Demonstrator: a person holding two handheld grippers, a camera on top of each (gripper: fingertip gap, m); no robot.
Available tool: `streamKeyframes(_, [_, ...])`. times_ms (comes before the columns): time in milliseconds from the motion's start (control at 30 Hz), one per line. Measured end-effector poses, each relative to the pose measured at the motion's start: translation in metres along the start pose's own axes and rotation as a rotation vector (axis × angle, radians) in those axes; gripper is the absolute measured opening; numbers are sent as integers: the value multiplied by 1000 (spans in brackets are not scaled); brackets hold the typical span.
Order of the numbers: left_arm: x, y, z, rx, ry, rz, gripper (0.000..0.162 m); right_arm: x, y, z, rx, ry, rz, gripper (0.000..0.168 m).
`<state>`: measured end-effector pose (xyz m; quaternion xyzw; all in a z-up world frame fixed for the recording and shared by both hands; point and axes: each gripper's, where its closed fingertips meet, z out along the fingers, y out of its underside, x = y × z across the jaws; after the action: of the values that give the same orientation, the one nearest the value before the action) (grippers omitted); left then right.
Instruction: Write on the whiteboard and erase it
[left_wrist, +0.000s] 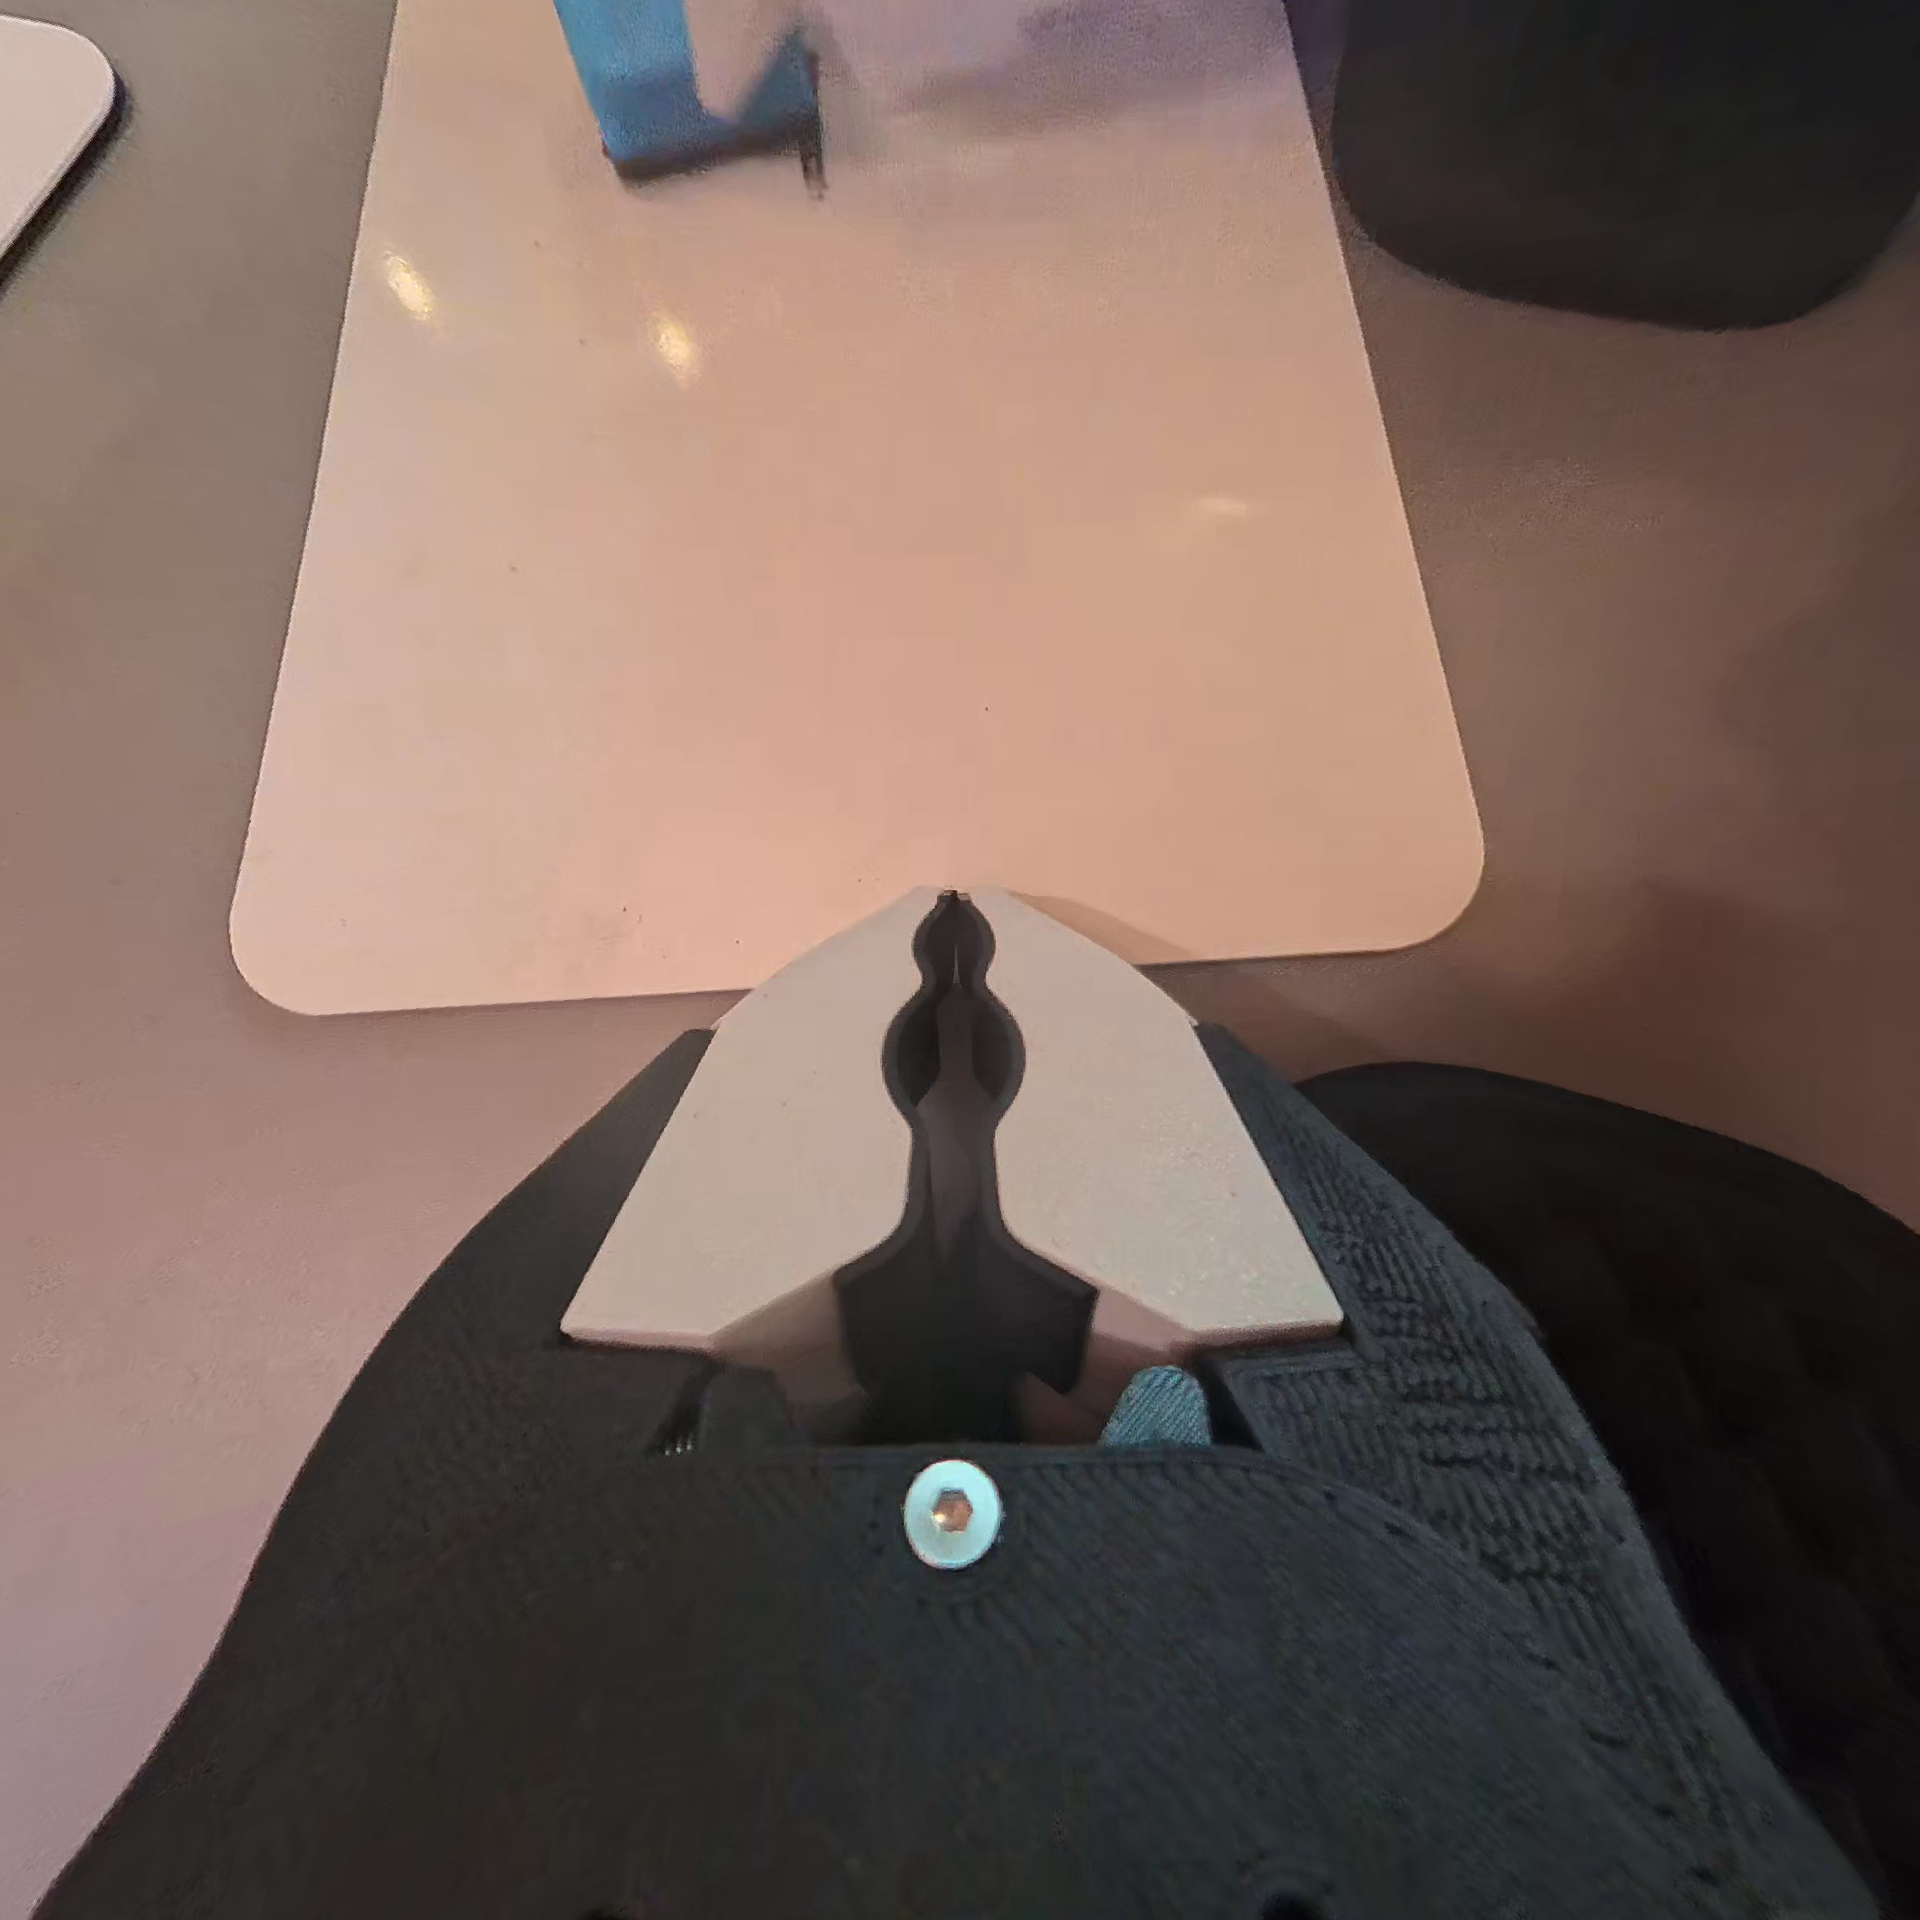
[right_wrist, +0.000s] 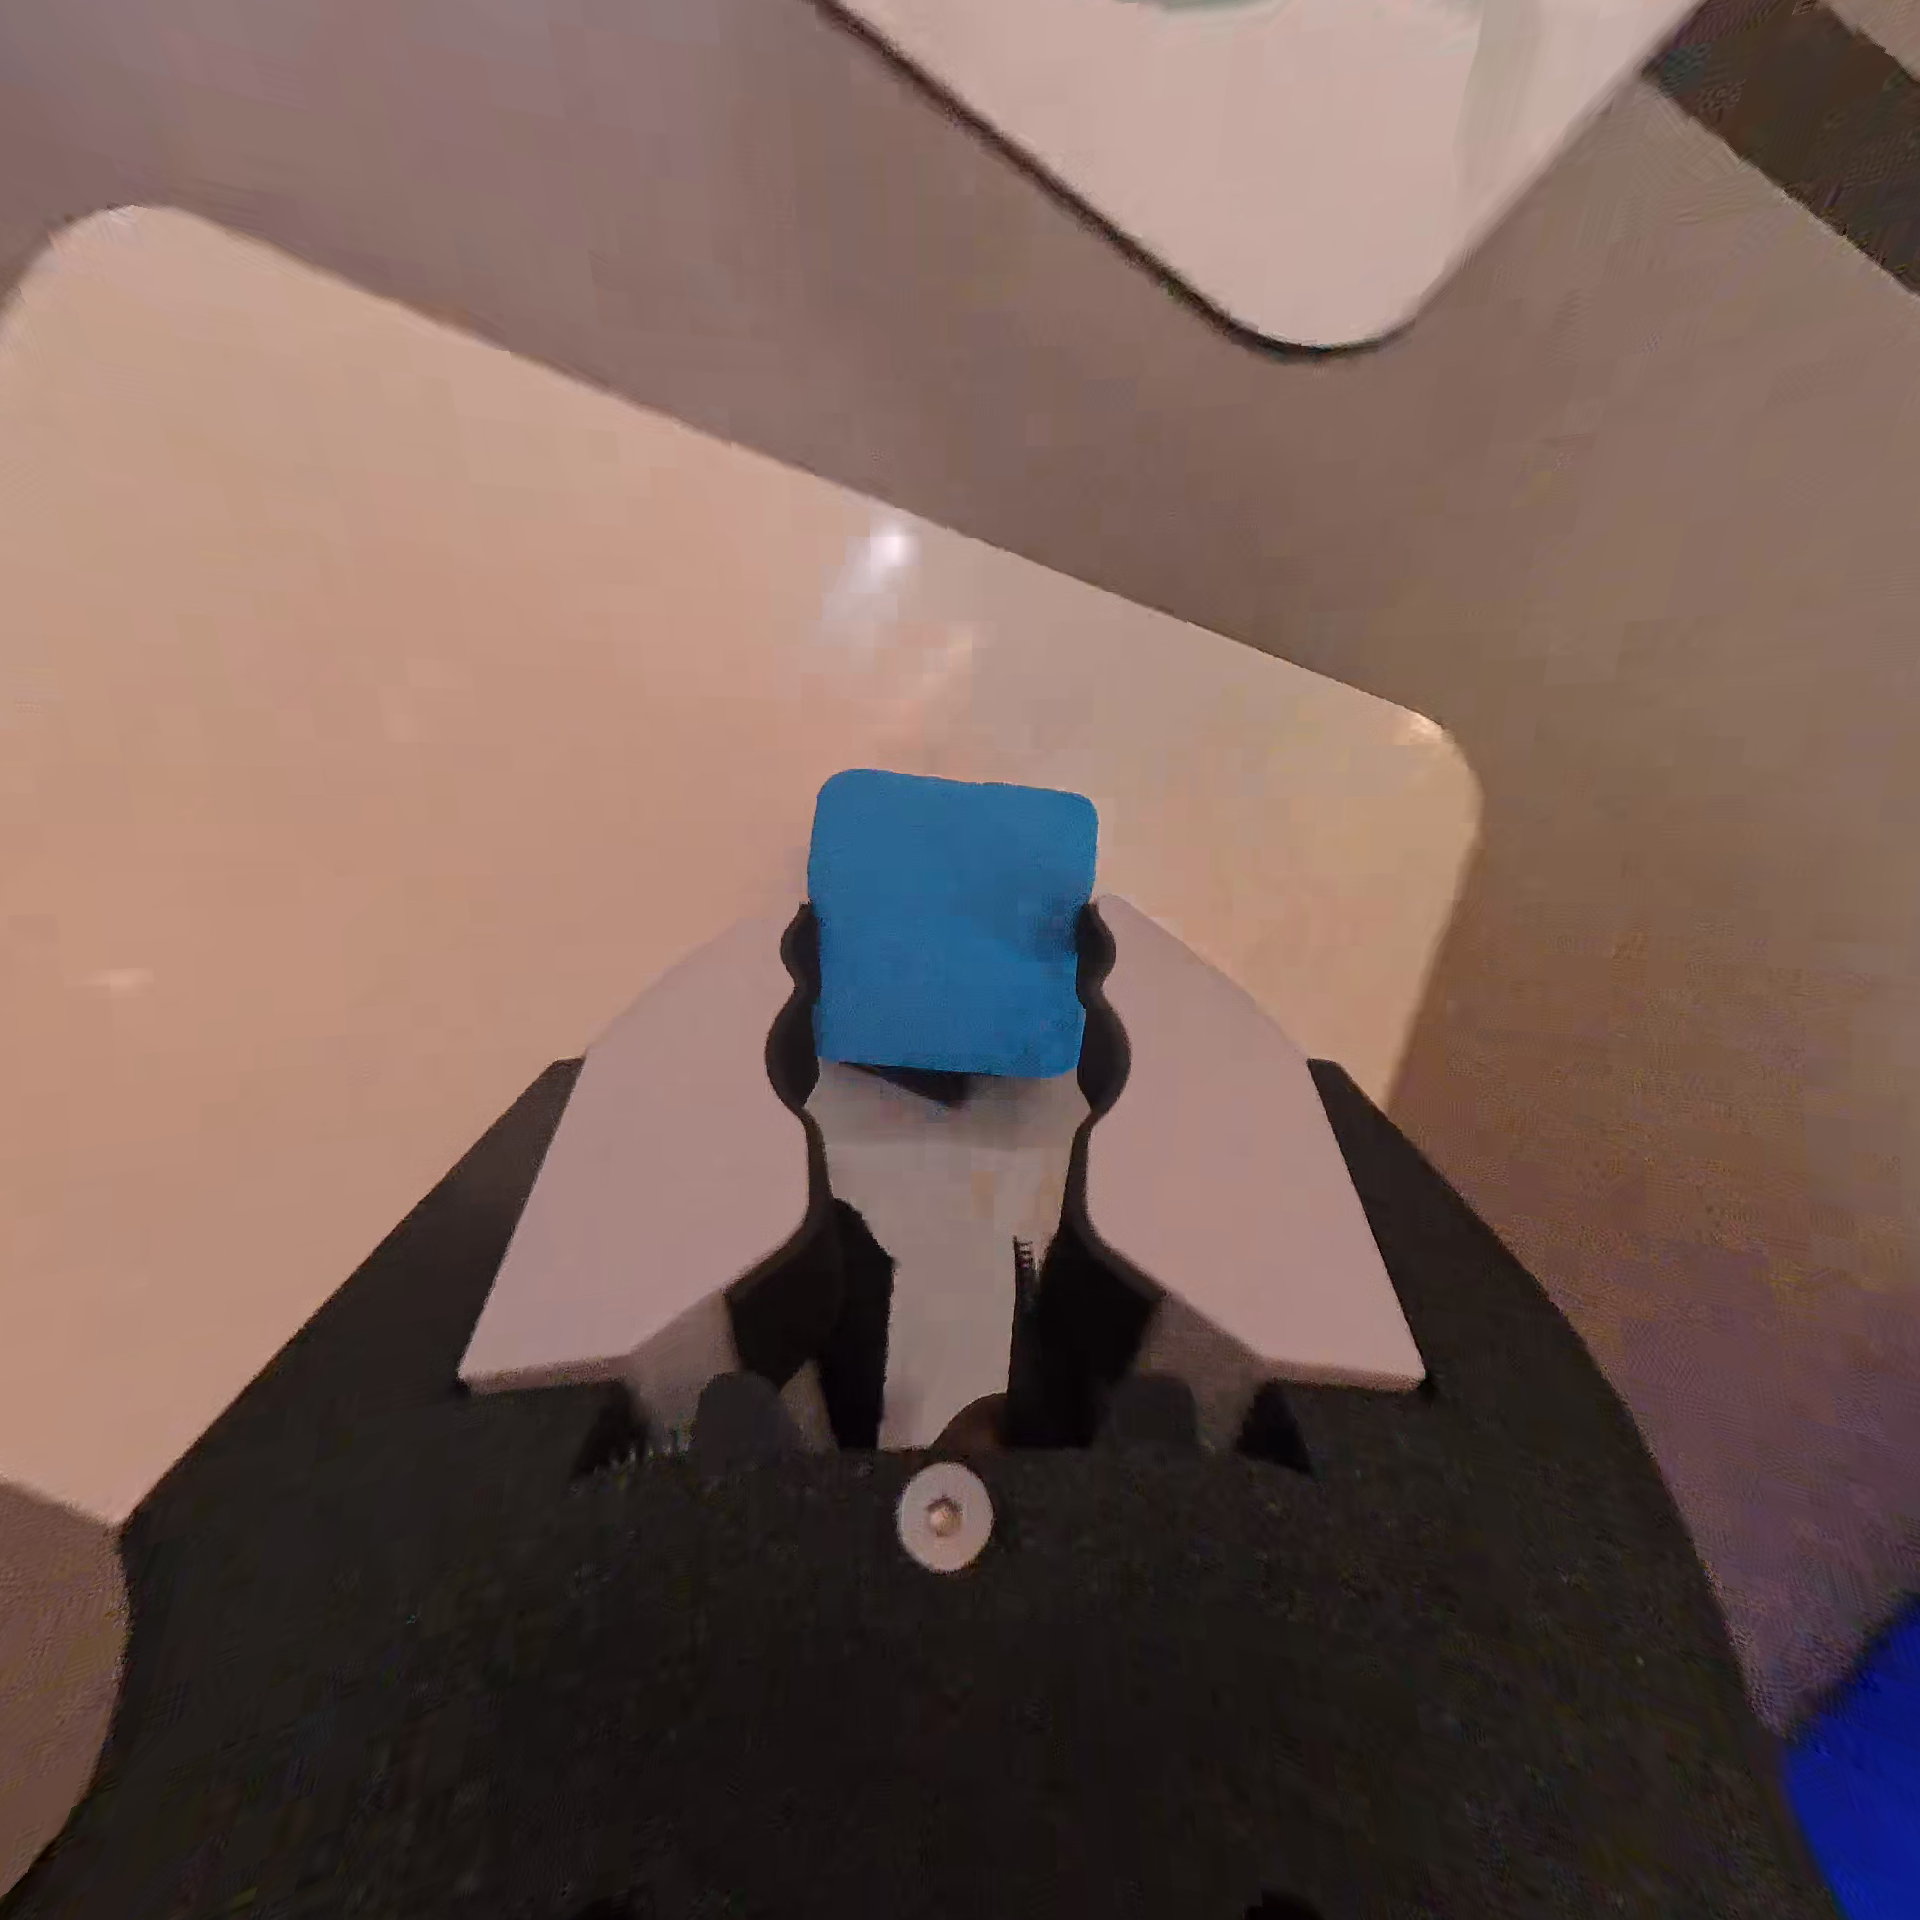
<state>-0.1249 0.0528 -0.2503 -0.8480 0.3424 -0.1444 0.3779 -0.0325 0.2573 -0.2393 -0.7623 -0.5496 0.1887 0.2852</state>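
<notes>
Two grippers in play: my right gripper (right_wrist: 948, 920) clamps the blue eraser (right_wrist: 951, 925) over the whiteboard (right_wrist: 416, 675). My left gripper (left_wrist: 954, 899), fingers pressed together and empty, sits at the whiteboard's near edge on the bench (left_wrist: 156, 675).

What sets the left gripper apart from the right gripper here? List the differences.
The left gripper is shut with its tips meeting and nothing between them; the right gripper is shut on the blue eraser. The left gripper sits at the near edge of the whiteboard; the right gripper is over the board's surface. Both have pale fingers on a black body.
</notes>
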Motion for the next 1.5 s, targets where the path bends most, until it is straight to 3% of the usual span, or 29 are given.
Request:
streamKeyframes(67, [0, 0, 0, 1, 5, -6, 1, 9, -5, 4, 1, 35, 10, 48])
streamKeyframes(200, [0, 0, 0, 3, 8, -12, 1, -77, -20, 13, 29, -123, -211, 48])
streamKeyframes(267, [-1, 0, 0, 4, 10, -14, 1, -50, -18, 13, 22, -127, -130, 48])
streamKeyframes(333, [-1, 0, 0, 3, 6, -10, 1, 13, -13, 11, 30, 12, 23, 48])
streamKeyframes(367, [-1, 0, 0, 3, 3, -7, 1, 23, -12, 11, 39, 24, 71, 48])
streamKeyframes(400, [-1, 0, 0, 3, 3, -6, 1, 17, -12, 10, 35, 38, 47, 48])
streamKeyframes(500, [-1, 0, 0, 3, 7, -13, 0, -60, -10, 6, 33, -91, -146, 48])
streamKeyframes(533, [-1, 0, 0, 4, 8, -15, 0, -62, -5, 2, 25, -84, -179, 48])
streamKeyframes(667, [-1, 0, 0, 2, -4, -1, 1, 33, 25, -19, 33, 99, 128, 48])
streamKeyframes(733, [-1, 0, 0, 3, 1, -8, 1, 14, 21, -17, 45, 108, 86, 48])
streamKeyframes(800, [-1, 0, 0, 4, 4, -13, 0, -47, 9, -11, 63, -31, -60, 48])
streamKeyframes(833, [-1, 0, 0, 4, 2, -12, 1, -55, 8, -11, 48, -35, -125, 48])
streamKeyframes(1000, [-1, 0, 0, 3, -2, -5, 1, 31, 4, -2, 21, 83, 101, 48])
streamKeyframes(1067, [-1, 0, 0, 4, 4, -12, 1, 3, -18, 15, 35, 47, 15, 48])
streamKeyframes(1167, [-1, 0, 0, 5, 8, -16, 0, -116, -49, 35, 105, -196, -173, 48])
streamKeyframes(1233, [-1, 0, 0, 5, 4, -11, 1, -181, -46, 30, 97, -311, -326, 48])
streamKeyframes(1267, [-1, 0, 0, 5, 2, -9, 1, -187, -41, 26, 78, -314, -381, 49])
streamKeyframes(1333, [-1, 0, 0, 5, 3, -10, 1, -152, -34, 23, 54, -304, -318, 48])
streamKeyframes(1433, [-1, 0, 0, 4, 2, -7, 1, -4, -18, 17, -9, -10, -36, 48])
streamKeyframes(1500, [-1, 0, 0, 4, 7, -11, 1, 46, -12, 15, -19, 69, 89, 48])
